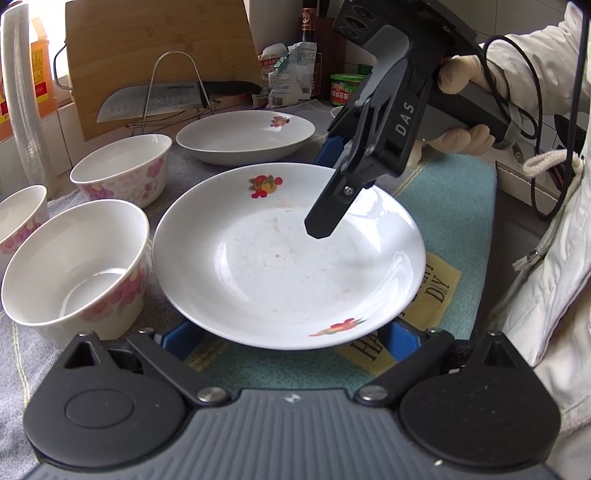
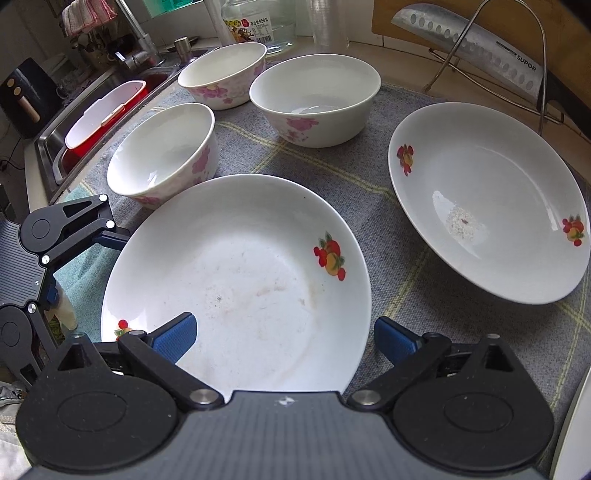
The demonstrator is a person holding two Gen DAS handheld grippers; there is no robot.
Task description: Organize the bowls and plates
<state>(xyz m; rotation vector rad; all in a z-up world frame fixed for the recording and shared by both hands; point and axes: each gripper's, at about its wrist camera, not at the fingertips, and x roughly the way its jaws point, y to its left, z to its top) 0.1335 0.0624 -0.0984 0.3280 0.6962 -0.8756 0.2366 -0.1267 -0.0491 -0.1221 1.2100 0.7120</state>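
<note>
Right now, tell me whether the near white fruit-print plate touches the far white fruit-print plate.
Apart. The right wrist view shows grey checked cloth plainly between the near plate and the far plate.

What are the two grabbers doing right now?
Left gripper: open, holding nothing.
Right gripper: open, one finger over the near plate.

A home kitchen. Ahead of the right hand-held gripper [image 2: 284, 341], floral bowls [image 2: 314, 99] and plates [image 2: 236, 280] sit on a cloth-covered counter [image 2: 406, 258], with a steel sink [image 2: 55, 147] and faucet [image 2: 138, 37] off to its far left. Beyond the left hand-held gripper [image 1: 291, 339] stand a cleaver [image 1: 155, 99] on a wire rack [image 1: 173, 85], a bamboo cutting board [image 1: 155, 40], a sauce bottle [image 1: 308, 29] and food packets [image 1: 291, 70].
</note>
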